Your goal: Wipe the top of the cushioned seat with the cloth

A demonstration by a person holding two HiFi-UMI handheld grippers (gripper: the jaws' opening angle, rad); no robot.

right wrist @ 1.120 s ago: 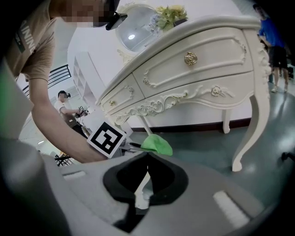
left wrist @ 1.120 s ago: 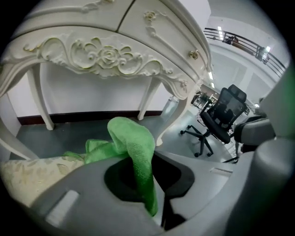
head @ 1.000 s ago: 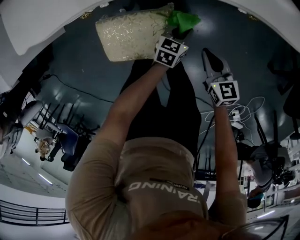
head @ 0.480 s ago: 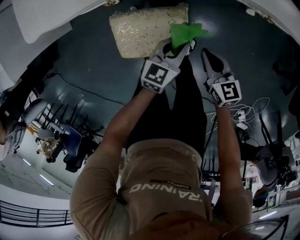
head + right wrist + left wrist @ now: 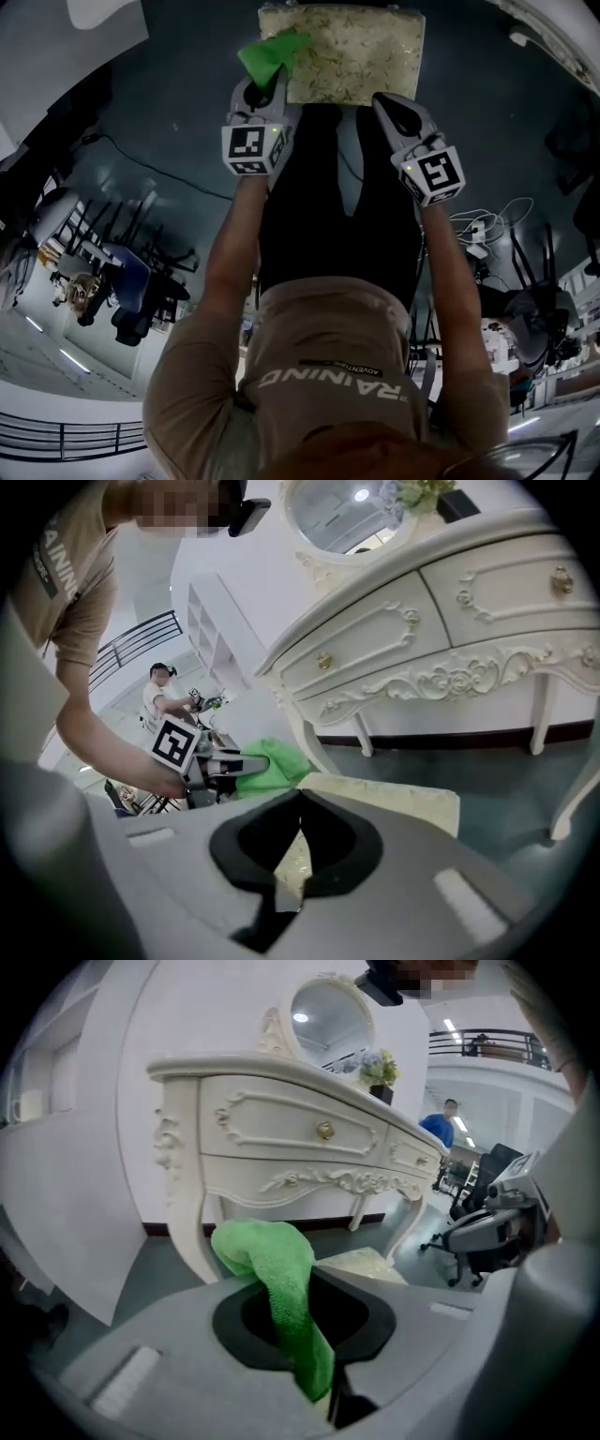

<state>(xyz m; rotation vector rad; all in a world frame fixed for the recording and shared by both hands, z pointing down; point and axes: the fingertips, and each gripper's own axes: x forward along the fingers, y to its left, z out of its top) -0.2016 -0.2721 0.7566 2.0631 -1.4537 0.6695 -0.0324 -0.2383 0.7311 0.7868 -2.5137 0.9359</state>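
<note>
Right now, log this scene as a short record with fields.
held item: green fuzzy cloth
target: cream patterned cushioned seat, in front of a white carved dressing table
left: left tongs shut on the cloth, at the seat's left edge
right: right tongs shut, empty, at the seat's near edge
contact: cloth-to-seat touch unclear

The only readable words are on the person's tan shirt (image 5: 319, 328). Large pale letters spelling "RAINING" run across it, upside down in the head view. A small dark tag just beside that word has print too fine to be sure of. The right gripper view shows part of the same word, "AININ", on the shirt. The cubes on the left gripper (image 5: 267, 80) and the right gripper (image 5: 385, 97) carry black-and-white square code markers, with no letters.
</note>
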